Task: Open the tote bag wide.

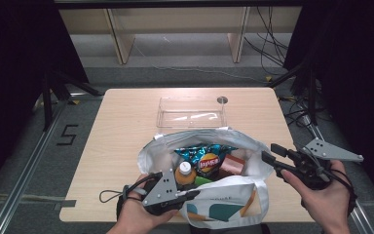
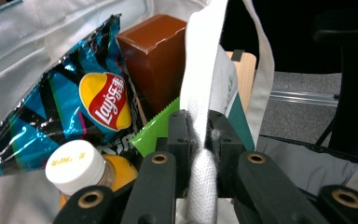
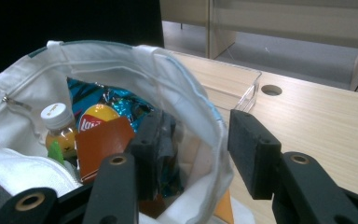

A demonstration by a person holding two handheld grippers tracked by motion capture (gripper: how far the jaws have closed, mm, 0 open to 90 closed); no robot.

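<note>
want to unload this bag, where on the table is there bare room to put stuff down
Bare wood lies left of the clear tray and white bag, out to the table edge, and right of the tray near the round hole. It is crowded at the near edge, where the bag, left gripper and right gripper sit.

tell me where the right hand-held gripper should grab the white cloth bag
Grip the white cloth bag's right rim, coming from the right with one jaw inside and one outside. That edge stands upright as a thin fold, already between the right hand-held gripper's open jaws, opposite the near rim the left hand-held gripper pinches.
</note>
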